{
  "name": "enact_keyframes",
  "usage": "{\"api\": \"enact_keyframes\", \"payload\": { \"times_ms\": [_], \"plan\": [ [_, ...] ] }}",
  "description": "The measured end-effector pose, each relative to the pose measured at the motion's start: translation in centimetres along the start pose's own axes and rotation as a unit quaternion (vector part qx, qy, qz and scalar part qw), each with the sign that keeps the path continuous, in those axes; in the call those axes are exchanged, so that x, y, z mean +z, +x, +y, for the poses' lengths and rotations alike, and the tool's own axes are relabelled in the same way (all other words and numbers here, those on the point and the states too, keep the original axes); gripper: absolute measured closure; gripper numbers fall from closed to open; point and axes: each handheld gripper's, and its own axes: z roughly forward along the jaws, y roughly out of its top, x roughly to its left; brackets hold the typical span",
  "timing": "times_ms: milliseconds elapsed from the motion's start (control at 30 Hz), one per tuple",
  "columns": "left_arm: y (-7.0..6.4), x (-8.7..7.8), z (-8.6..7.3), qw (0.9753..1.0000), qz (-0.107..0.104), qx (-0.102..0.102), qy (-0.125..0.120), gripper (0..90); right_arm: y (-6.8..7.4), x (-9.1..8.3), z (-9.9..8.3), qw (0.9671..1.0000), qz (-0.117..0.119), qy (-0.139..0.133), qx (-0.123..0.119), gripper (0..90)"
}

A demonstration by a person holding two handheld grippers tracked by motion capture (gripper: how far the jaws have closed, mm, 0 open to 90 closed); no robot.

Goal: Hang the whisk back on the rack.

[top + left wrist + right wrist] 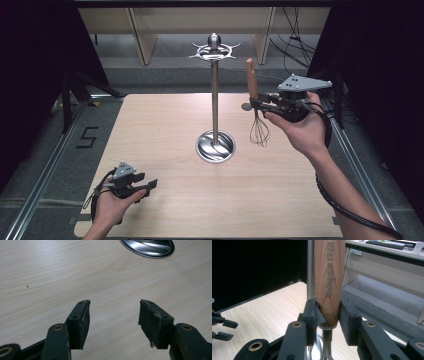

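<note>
Above the right half of the table (pixel 165 200), in the high view, the right tool (pixel 261 104) clamps a whisk (pixel 254 95) by its wooden handle, wires hanging down, to the right of the metal stand (pixel 215 100) and apart from its pole. Near the front left corner the left tool (pixel 146 186) sits low over the wood, jaws spread and holding nothing. Along the left gripper view, the left tool (pixel 113 317) gapes wide over bare table, the stand's round base (pixel 150 247) beyond. Along the right gripper view, the right tool (pixel 328 317) pinches the whisk handle (pixel 329 277) upright, the pole (pixel 310 267) behind it.
</note>
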Motion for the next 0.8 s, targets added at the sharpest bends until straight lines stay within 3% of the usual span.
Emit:
{"api": "enact_keyframes", "payload": {
  "times_ms": [133,300,333,800],
  "plan": [
    [0.0,0.0,0.0,1.0,0.001,-0.002,0.0,41.2,-0.2,0.0,0.2,1.0,-0.001,-0.001,-0.005,69.6],
    [0.0,0.0,0.0,1.0,0.0,0.0,0.0,41.1,-0.1,0.2,0.5,1.0,0.005,-0.004,0.008,69.6],
    [0.0,0.0,0.0,1.0,0.001,-0.004,0.001,41.1,-0.2,0.1,0.5,1.0,-0.001,-0.004,-0.002,69.6],
    [0.0,0.0,0.0,1.0,0.0,0.0,-0.003,41.1,0.0,0.5,1.1,1.0,0.007,-0.003,-0.002,69.6]
  ]
}}
